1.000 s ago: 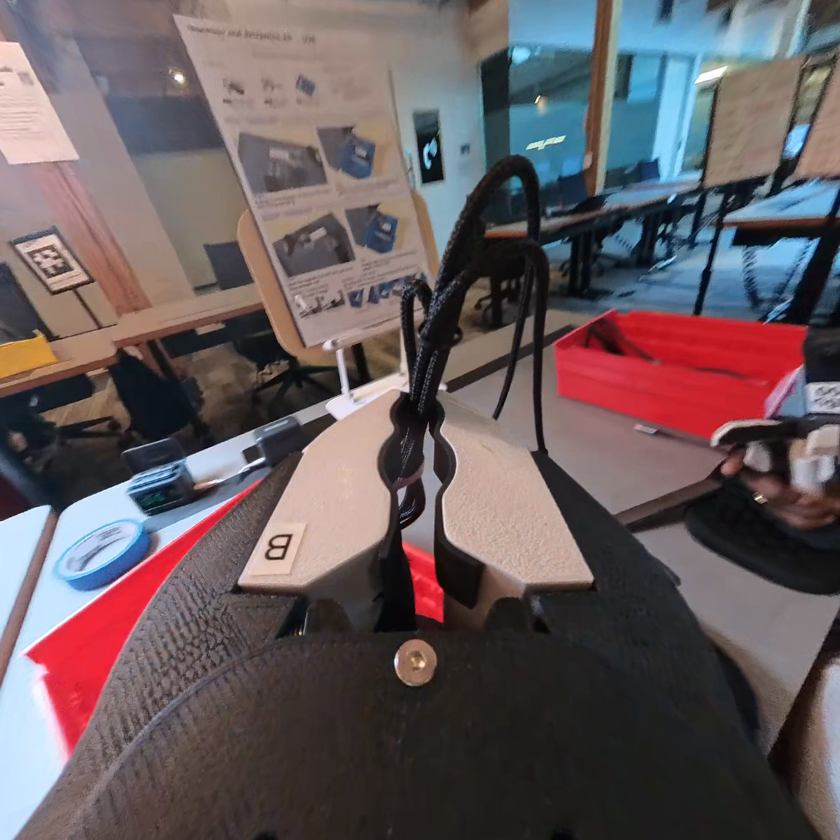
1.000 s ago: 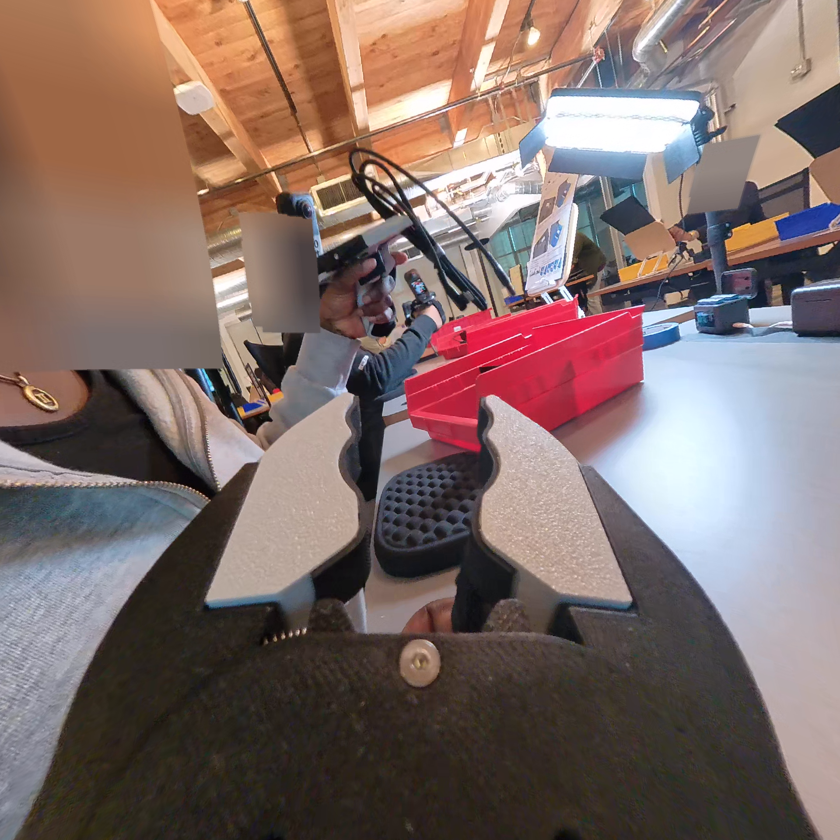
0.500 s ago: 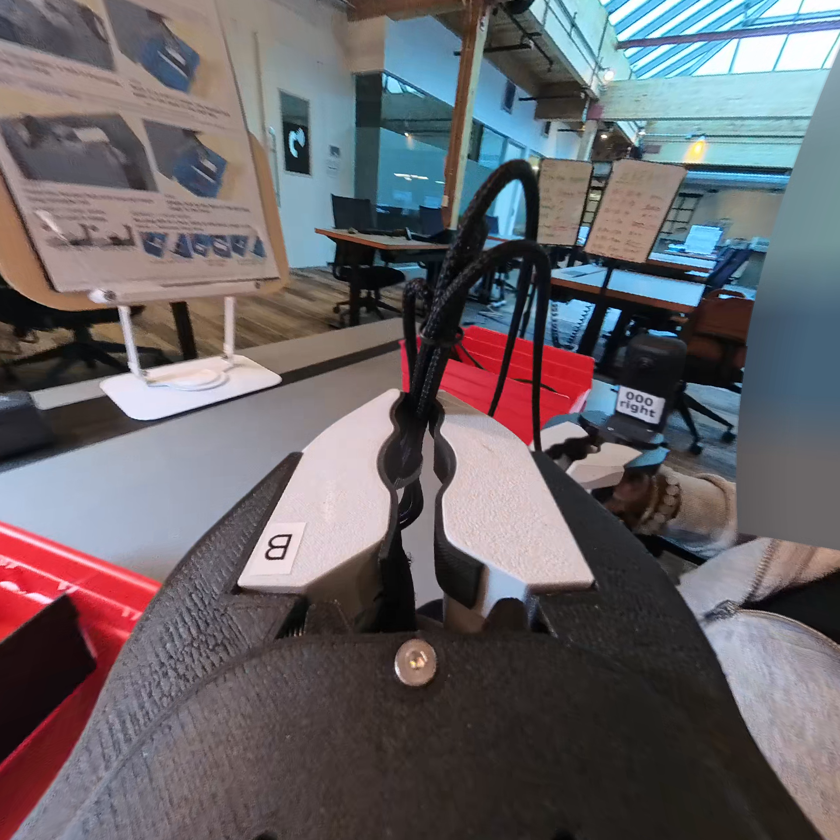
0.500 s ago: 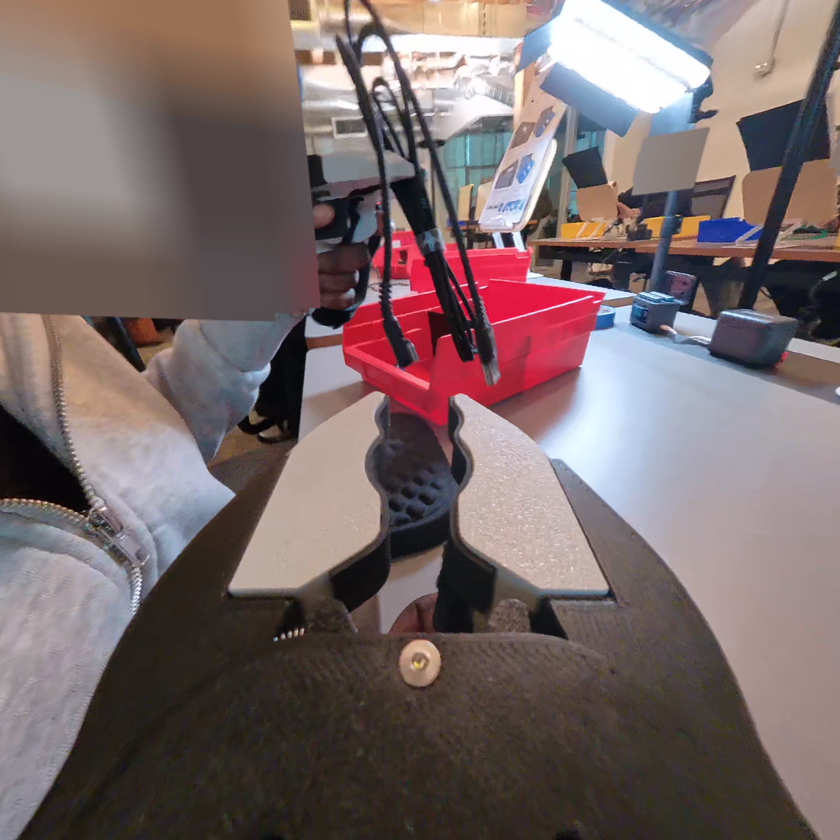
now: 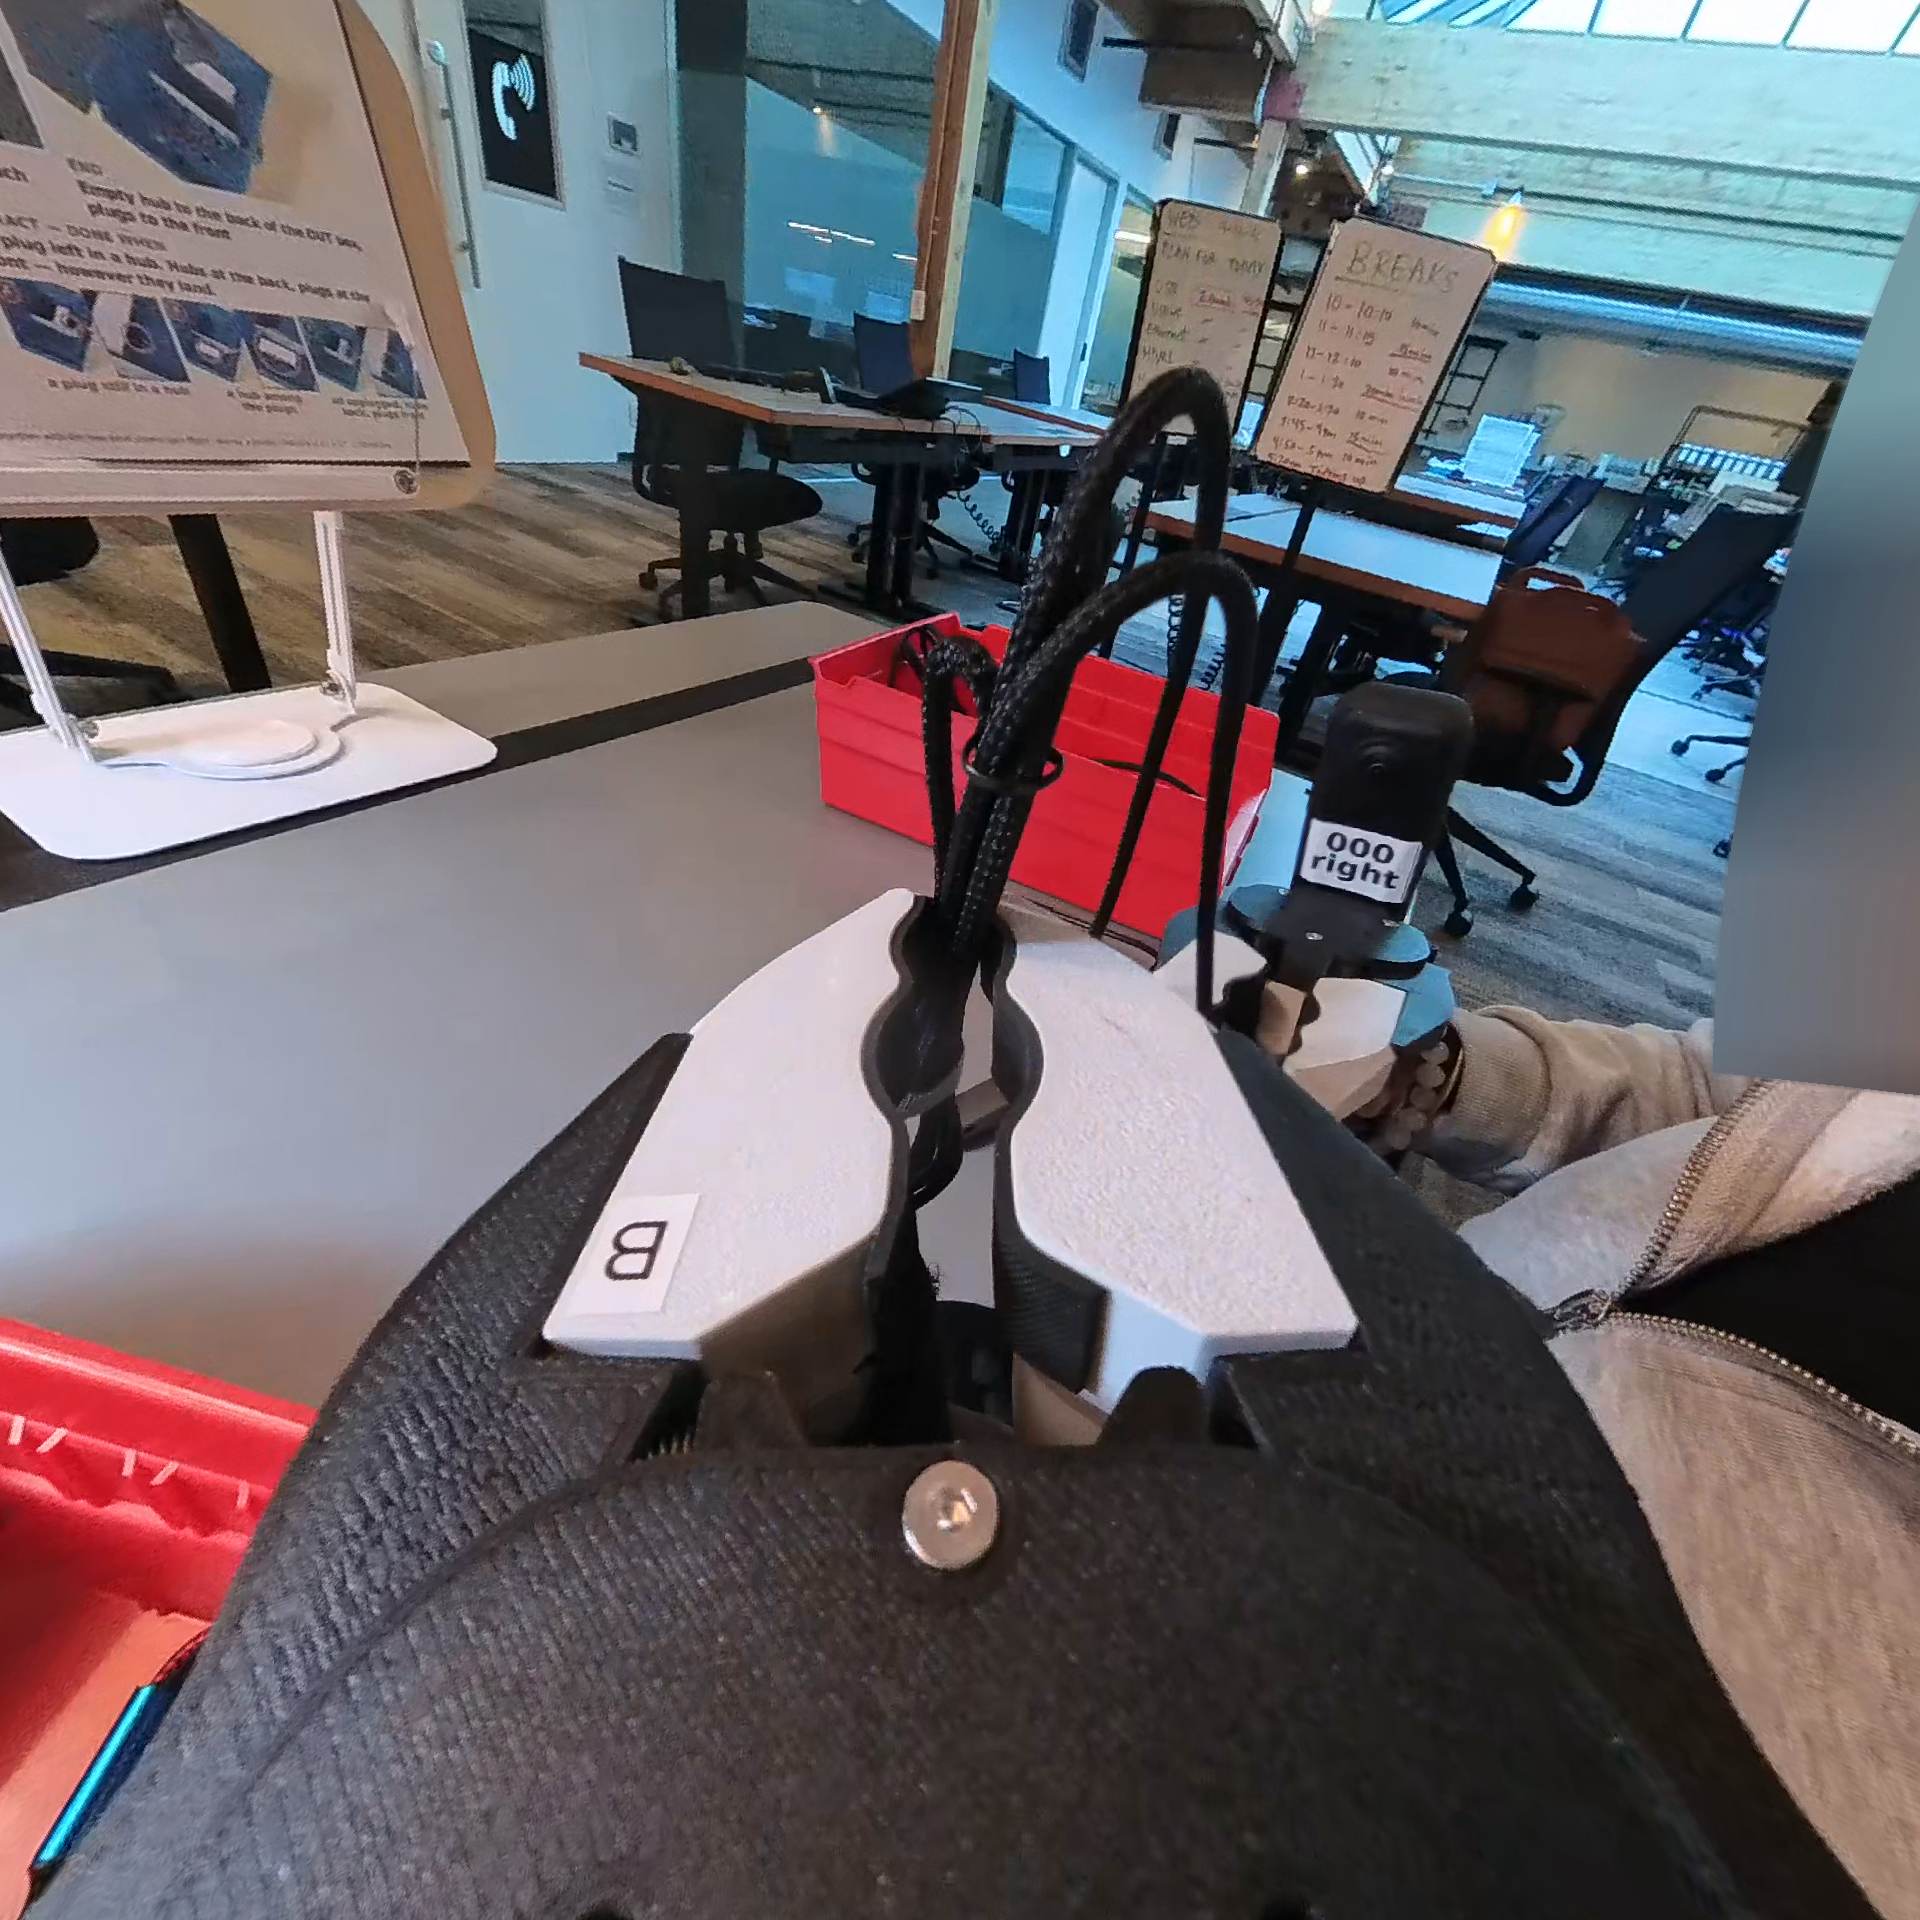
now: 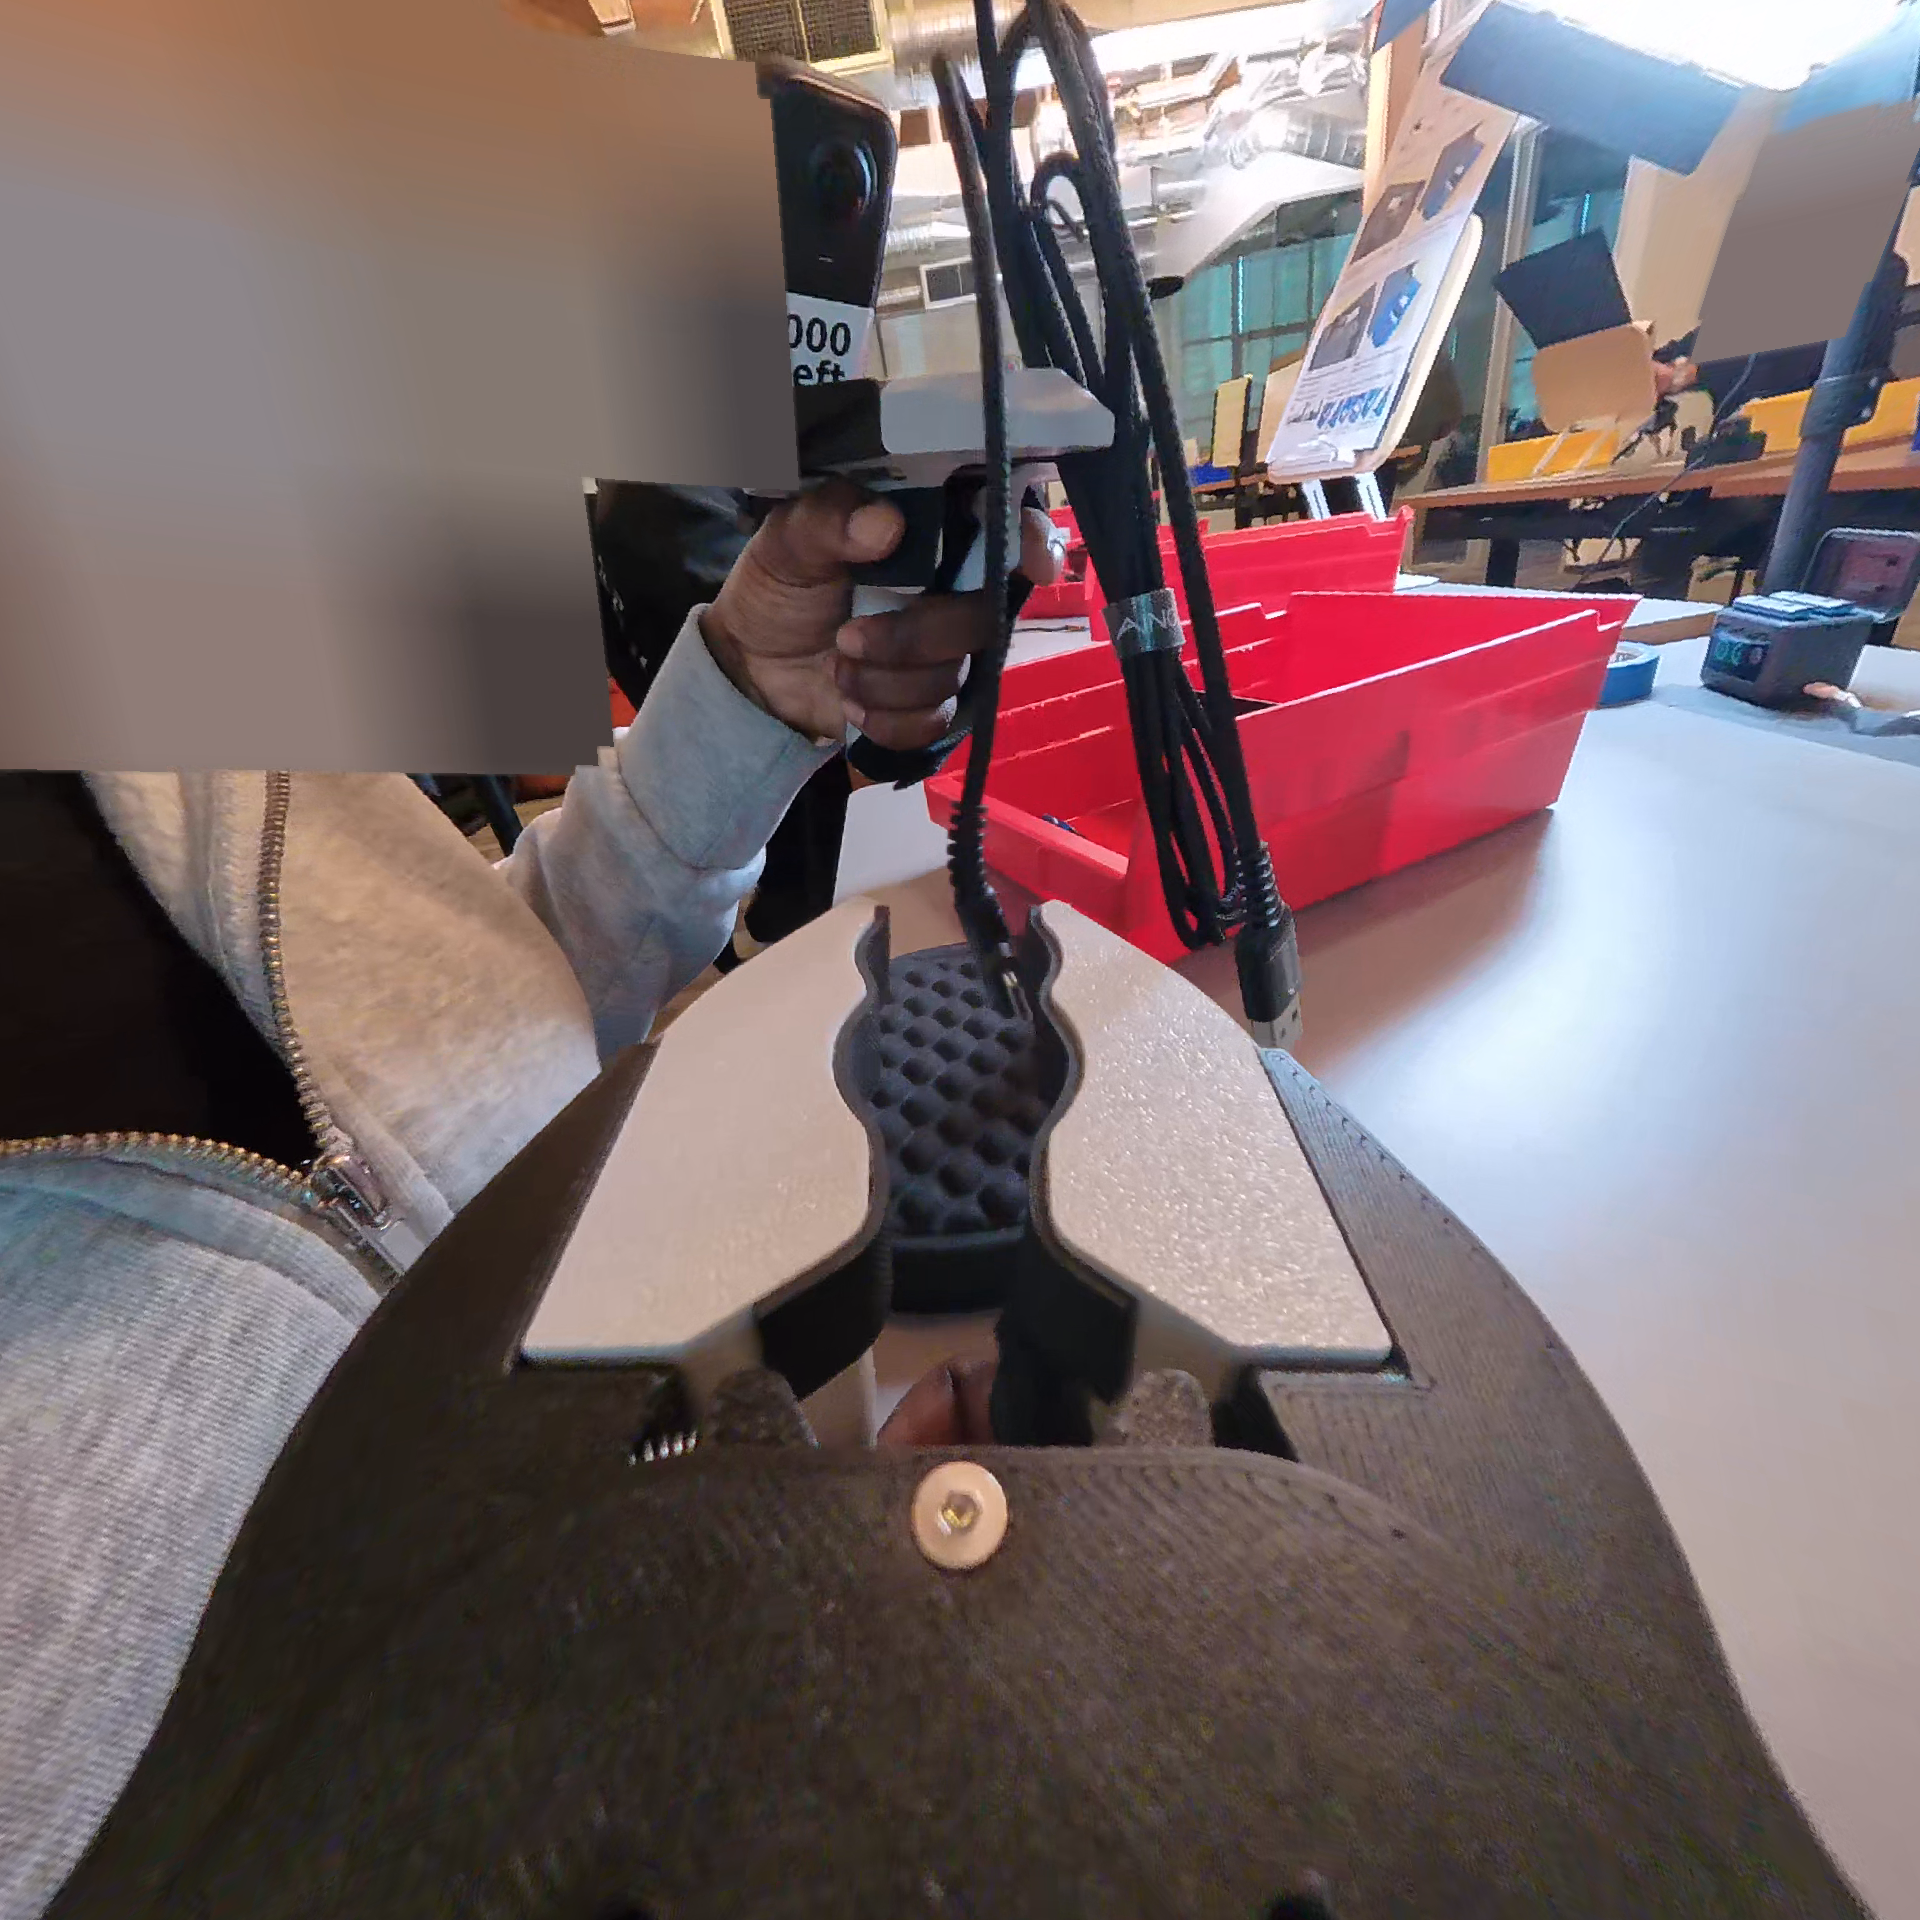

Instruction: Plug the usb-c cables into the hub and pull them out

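Holding cable bundle [image 5: 997, 831] clamped in left tongs [image 5: 951, 940]; right tongs [image 6: 956, 925] half-open, empty — close squarely on dangling plug [image 6: 1000, 961].

Bright daylight, sharp focus, fisheye bending at edges, blown-out glare top right

This is an open office workspace: long desks [image 5: 790, 400], office chairs [image 5: 707, 488], whiteboards [image 5: 1371, 348] and red bins [image 6: 1403, 707].
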A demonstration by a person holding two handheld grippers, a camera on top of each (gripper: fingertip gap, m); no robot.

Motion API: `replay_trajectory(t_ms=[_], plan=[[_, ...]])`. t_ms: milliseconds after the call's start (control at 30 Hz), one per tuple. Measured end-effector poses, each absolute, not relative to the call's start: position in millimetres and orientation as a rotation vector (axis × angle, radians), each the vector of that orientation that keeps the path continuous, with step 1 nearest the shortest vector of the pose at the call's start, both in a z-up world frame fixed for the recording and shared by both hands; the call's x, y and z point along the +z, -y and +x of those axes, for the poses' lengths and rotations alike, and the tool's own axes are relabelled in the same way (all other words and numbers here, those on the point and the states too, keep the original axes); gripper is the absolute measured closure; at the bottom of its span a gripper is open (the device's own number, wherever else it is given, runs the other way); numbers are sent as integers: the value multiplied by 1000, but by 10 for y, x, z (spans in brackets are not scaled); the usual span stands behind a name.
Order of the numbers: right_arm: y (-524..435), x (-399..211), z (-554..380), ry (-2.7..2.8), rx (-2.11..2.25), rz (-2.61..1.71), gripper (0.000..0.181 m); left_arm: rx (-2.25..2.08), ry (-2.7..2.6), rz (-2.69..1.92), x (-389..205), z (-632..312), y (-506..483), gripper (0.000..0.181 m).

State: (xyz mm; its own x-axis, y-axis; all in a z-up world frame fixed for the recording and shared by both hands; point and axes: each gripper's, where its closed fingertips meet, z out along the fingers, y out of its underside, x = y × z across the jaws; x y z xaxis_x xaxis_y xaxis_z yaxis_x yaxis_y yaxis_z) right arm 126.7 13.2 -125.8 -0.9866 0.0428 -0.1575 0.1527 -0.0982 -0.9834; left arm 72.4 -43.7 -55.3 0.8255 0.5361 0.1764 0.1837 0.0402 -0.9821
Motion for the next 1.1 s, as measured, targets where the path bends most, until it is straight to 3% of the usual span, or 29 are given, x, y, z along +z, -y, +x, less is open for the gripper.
replay_trajectory(t_ms=[433,633,733,900,1000,1100], plan=[[-94,-1322,1284,-2040,-2140,292,174,283,629,-1530,-582,693,426,168],[-207,-1094,1115,-1467,-1936,629,174,343,688,-1647,-912,628,426,114],[-232,-1108,1037,-1289,-1809,727,174,577,673,-1685,-980,598,527,104],[-226,-1197,960,-1223,-1752,799,174,690,599,-1709,-1027,739,499,106],[-187,-1254,997,-1344,-1785,776,174,372,677,-1596,-1056,866,303,130],[-113,-1319,1060,-1544,-1827,731,175,-152,786,-1402,-1166,1007,-14,142]])
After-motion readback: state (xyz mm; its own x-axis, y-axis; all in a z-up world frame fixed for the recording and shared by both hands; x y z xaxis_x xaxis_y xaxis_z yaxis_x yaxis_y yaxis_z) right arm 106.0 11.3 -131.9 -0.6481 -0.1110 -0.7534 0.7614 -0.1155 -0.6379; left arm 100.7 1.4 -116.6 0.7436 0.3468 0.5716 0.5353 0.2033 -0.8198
